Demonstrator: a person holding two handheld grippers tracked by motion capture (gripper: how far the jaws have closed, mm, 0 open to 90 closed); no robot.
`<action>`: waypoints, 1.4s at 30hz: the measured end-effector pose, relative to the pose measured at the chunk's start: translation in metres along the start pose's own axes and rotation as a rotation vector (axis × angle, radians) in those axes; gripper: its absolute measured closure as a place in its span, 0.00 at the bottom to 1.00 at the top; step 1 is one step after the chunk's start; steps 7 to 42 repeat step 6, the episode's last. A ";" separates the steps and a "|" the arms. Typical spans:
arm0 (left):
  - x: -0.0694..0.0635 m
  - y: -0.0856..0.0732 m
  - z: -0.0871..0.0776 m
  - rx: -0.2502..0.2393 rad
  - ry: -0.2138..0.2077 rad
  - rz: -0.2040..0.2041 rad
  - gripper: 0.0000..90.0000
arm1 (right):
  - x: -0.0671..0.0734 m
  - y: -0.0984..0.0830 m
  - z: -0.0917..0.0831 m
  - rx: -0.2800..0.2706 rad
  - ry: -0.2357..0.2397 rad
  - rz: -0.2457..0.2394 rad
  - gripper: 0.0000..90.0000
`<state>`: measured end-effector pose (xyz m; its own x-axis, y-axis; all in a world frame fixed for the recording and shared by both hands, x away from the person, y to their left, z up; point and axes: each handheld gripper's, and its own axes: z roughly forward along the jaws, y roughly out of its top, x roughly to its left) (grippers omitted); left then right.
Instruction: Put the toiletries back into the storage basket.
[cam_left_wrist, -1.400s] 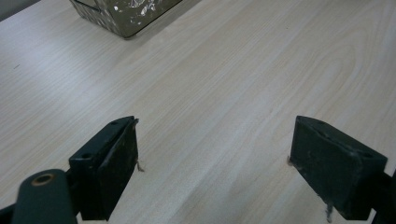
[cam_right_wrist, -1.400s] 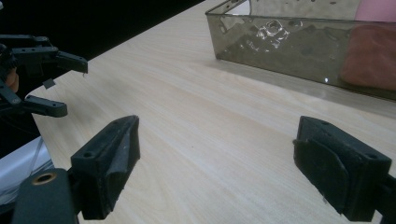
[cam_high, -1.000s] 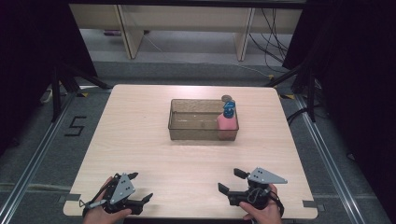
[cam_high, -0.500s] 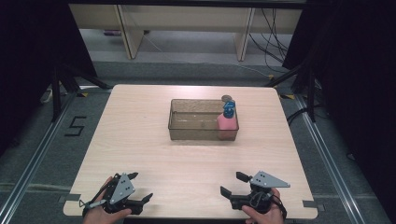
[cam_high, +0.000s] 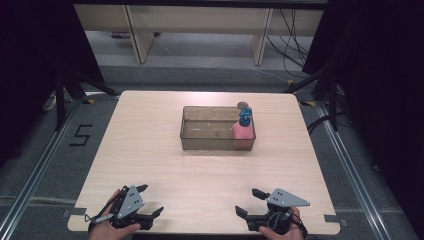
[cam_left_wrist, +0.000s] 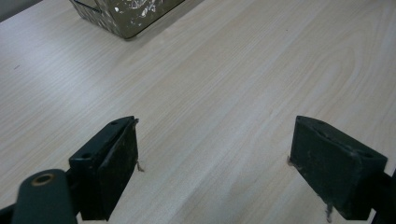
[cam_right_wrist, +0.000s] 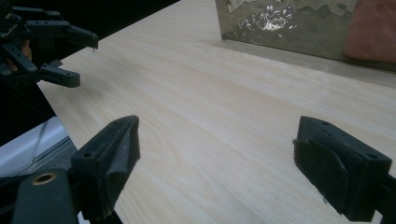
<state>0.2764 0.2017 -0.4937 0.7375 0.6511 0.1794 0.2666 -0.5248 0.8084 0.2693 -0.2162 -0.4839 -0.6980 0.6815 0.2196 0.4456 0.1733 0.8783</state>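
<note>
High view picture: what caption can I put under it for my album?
Two open grippers, left gripper and right gripper, wait at the table edge, facing a clear bin.

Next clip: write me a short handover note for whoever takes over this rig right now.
Left gripper: open, holds nothing, at the near left table edge.
Right gripper: open, holds nothing, at the near right edge.
Clear bin sits mid-table, toward the far side; a pink bottle with a blue cap stands in its right end. A small round thing lies behind the bin; I cannot tell what it is.
Done: nothing gripped yet.
Left: likely reach for the bin.
</note>
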 end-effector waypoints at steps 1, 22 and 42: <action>0.000 0.000 0.000 -0.002 0.004 0.000 0.16 | 0.000 0.000 -0.001 0.001 -0.004 -0.011 0.17; 0.000 -0.001 0.001 -0.004 0.001 -0.007 0.17 | 0.000 0.000 0.000 0.015 0.002 -0.020 0.17; 0.000 -0.001 0.001 -0.004 0.001 -0.007 0.17 | 0.000 0.000 0.000 0.015 0.002 -0.020 0.17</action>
